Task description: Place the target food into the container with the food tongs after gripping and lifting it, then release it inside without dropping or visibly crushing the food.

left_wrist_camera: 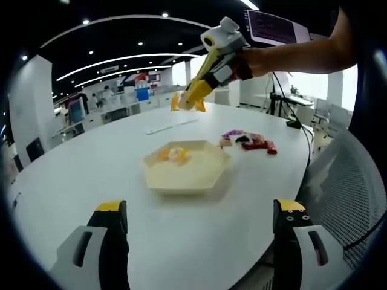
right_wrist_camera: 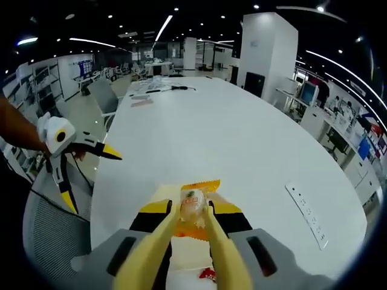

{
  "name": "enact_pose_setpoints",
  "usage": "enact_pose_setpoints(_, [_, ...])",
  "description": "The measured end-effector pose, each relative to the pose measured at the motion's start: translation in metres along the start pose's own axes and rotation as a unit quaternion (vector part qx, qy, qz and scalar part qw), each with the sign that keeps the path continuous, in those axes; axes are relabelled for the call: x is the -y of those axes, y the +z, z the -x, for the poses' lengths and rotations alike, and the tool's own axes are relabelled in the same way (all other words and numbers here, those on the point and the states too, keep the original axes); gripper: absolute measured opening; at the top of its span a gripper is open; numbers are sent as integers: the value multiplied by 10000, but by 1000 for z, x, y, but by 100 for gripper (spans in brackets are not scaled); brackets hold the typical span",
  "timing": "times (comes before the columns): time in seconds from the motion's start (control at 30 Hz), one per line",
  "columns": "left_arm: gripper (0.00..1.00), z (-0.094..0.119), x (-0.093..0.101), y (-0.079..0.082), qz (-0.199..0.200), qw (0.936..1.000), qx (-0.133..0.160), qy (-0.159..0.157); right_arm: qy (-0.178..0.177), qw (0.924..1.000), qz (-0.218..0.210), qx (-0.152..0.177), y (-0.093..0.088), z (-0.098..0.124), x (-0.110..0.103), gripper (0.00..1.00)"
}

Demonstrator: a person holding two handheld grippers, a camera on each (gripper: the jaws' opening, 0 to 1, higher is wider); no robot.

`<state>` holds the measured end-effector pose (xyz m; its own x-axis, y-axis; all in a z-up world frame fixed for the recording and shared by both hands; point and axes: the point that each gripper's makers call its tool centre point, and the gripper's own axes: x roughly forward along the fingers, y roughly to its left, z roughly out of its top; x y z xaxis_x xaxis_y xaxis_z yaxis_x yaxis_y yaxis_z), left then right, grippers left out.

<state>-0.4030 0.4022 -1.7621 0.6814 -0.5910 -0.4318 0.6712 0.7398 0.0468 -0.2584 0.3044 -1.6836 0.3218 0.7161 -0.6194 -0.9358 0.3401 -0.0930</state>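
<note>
snack (right_wrist_camera: pixel 193 208) | clamped in tongs (right_wrist_camera: pixel 181 254) | above container (left_wrist_camera: pixel 187 166)

Opposed low views, shared table (left_wrist_camera: pixel 242 199)

**Wrapped snack in the tongs, above the tray**

You've got the food tongs (right_wrist_camera: pixel 195 241), yellow, pinched on a small snack (right_wrist_camera: pixel 193 205) in a clear wrapper with orange ends; it's up off the table, shape intact. The container (left_wrist_camera: pixel 187 175), a pale hexagonal tray, sits flat on the white table and already holds a similar orange-wrapped piece (left_wrist_camera: pixel 173 154) at its far side.
</note>
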Motion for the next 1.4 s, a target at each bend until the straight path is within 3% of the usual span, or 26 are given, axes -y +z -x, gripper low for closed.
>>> enact_pose_setpoints(1.4, [96,1,-1,2,-4,10000,30,31,-135,9998,67,127,0,17,9,27])
